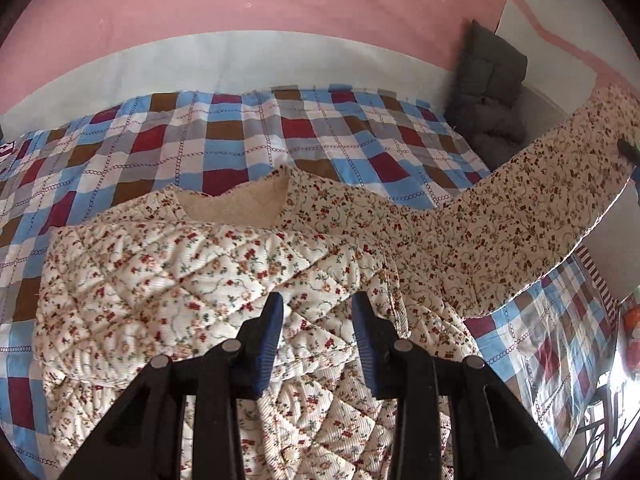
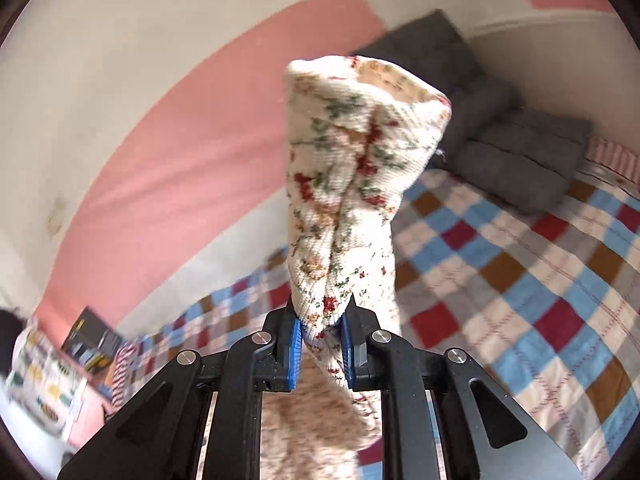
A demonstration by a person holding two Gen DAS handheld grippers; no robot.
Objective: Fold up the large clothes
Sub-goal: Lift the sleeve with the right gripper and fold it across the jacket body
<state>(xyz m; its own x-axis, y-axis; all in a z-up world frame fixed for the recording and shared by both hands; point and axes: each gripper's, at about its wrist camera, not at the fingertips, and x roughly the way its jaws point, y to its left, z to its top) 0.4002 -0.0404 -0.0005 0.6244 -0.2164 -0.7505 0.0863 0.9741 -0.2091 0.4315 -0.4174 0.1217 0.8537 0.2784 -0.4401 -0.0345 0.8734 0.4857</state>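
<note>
A quilted cream jacket with small red flowers [image 1: 192, 280] lies on the checked bedspread [image 1: 240, 132], its fleece-lined neck opening [image 1: 236, 204] turned toward the far wall. My left gripper [image 1: 318, 312] hovers over the jacket's folded body, open, and its blue pads [image 1: 272, 336] press on nothing. One sleeve [image 1: 520, 216] stretches up and to the right, off the bed. My right gripper [image 2: 320, 332] is shut on that sleeve's end [image 2: 352, 184]; the cuff stands up past the pads. A dark part of the right gripper [image 1: 628, 150] shows at the sleeve's far end.
Dark grey cushions [image 1: 488, 92] are piled in the bed's far right corner against the pink and white wall [image 1: 240, 8]. A box [image 2: 92, 340] and patterned bedding [image 2: 40, 372] lie at the left end of the bed. The bed's right edge [image 1: 592, 292] drops to cluttered floor.
</note>
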